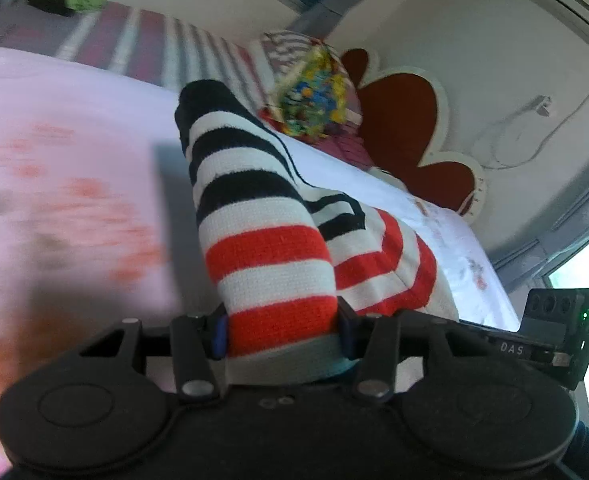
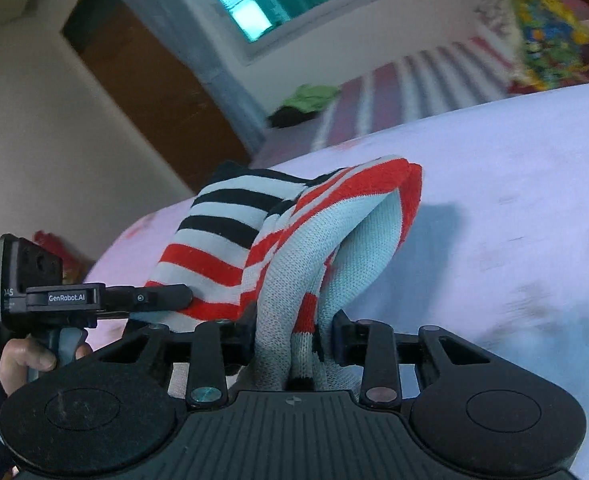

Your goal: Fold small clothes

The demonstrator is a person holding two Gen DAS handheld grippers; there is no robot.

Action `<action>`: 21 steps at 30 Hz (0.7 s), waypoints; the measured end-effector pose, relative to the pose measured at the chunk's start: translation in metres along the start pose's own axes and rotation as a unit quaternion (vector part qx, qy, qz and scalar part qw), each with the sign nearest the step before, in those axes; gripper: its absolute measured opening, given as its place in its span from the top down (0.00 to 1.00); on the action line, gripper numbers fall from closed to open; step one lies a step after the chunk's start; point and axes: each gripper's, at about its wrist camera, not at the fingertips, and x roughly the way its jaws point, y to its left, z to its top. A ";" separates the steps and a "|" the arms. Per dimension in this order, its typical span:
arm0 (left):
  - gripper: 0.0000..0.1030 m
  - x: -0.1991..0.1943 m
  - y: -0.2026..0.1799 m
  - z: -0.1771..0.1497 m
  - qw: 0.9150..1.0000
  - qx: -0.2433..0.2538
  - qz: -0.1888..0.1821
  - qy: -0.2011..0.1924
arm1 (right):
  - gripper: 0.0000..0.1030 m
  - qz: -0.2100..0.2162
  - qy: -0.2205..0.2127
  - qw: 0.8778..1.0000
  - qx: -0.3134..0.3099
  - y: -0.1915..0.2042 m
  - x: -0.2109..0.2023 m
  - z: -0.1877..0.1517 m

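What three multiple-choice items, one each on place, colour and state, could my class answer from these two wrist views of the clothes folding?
1. Where does the green cloth lie?
A. on the far striped cover
B. in a hand-held gripper
C. on the window sill

2. Which stripe colours does the knitted garment show?
A. green and yellow
B. red, white and black
C. blue and pink

3. What is the left hand-held gripper doing?
A. hanging empty
B. pressing the bed
C. clamping the garment

Answers: 1 A, it sits far off on the striped cover; 2 B, those bands show in both views; 3 C, knit fills its jaws.
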 end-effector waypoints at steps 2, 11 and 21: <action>0.55 -0.025 0.022 -0.004 1.000 -0.007 0.014 0.000 | 0.66 0.018 0.005 1.000 0.009 0.025 0.024 -0.013; 0.34 -0.063 0.115 -0.041 0.997 -0.070 0.030 0.001 | 0.62 0.001 0.049 0.997 0.064 0.043 0.108 -0.052; 0.21 -0.106 0.071 -0.038 0.972 0.077 0.192 -0.112 | 0.49 -0.076 -0.050 0.995 0.032 0.054 0.084 -0.021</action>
